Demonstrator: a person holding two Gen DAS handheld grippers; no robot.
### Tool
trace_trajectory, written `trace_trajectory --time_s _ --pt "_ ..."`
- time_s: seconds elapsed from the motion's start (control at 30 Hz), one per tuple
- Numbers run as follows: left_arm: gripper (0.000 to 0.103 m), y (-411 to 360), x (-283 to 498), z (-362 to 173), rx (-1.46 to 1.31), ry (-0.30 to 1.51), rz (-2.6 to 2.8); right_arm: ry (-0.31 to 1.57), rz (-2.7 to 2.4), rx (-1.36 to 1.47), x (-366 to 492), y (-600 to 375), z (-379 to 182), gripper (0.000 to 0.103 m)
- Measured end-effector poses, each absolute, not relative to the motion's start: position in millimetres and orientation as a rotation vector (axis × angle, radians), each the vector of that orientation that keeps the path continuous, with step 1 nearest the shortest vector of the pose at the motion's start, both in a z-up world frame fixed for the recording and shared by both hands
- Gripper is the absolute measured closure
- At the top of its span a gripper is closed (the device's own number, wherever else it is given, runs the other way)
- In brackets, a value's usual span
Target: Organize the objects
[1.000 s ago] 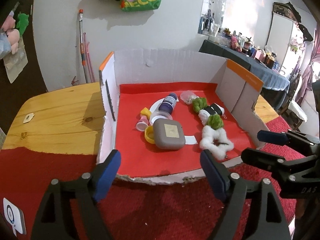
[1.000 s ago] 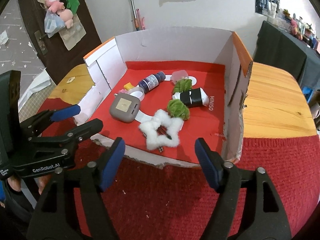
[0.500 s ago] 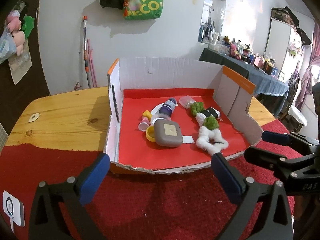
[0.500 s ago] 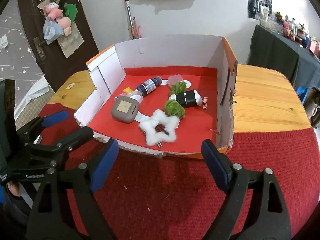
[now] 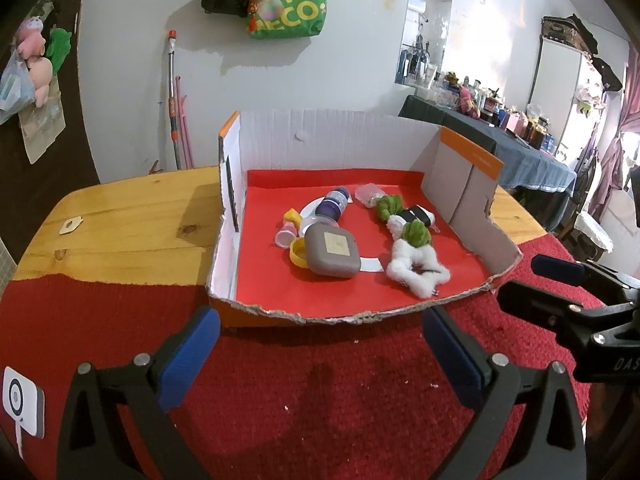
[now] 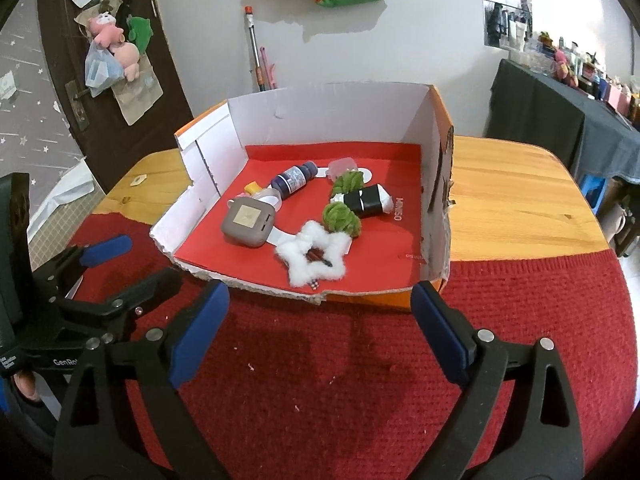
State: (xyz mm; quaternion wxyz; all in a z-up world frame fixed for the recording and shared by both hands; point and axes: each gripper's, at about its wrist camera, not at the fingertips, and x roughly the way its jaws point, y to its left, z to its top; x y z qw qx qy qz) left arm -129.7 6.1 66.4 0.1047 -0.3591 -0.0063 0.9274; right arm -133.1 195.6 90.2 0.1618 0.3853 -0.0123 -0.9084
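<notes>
— While both tools hang over the red cloth [image 5: 320, 392], how do the jaws stand?

— The left gripper [image 5: 320, 356] is spread wide, with nothing between its blue pads [image 5: 188, 358]; only cloth shows in the gap. The right gripper [image 6: 318, 330] is also spread wide and empty, and its jaws have just been opening further. Neither touches the box [image 5: 340, 152].

— And how are they aimed?

— Both slant downward toward the torn front edge of the box, which lies just beyond the fingertips. In the left wrist view the right gripper [image 5: 560, 280] comes in from the right edge, beside the box's front right corner. In the right wrist view the left gripper [image 6: 116, 264] comes in from the left edge, near the front left corner, and a fingertip of the person's hand [image 6: 26, 384] shows at its handle.

— Where are the things to sort?

— All inside the box, on its red floor. A grey case [image 5: 331, 251] lies near the middle, touching a yellow ring [image 5: 298, 254]. Behind it lies a dark bottle [image 5: 334, 205] on its side. To the right, a white fluffy star [image 5: 416, 268] lies nearest the front, with a green pompom [image 5: 417, 233] touching it. Further back sit a black-and-white roll [image 5: 416, 216], another green pompom [image 5: 389, 205] and a small clear tub [image 5: 368, 193].

— And the box itself?

— It sits on the wooden tabletop [image 5: 132, 216], its front over the cloth.
</notes>
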Motion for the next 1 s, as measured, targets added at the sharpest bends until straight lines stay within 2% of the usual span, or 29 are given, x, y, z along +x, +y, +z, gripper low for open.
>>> trace_trajectory --time_s 0.17,1.0 --pt "0.0 4.5 -125.3 60.9 -1.08 -0.024 2.737 -0.036 -2.59 1.105 -126.3 194.0 84.3 0.007" --pt "0.0 -1.3 -112.4 31.7 -1.214 -0.03 2.743 -0.061 -2.596 1.154 -112.3 197.1 47.1 0.006"
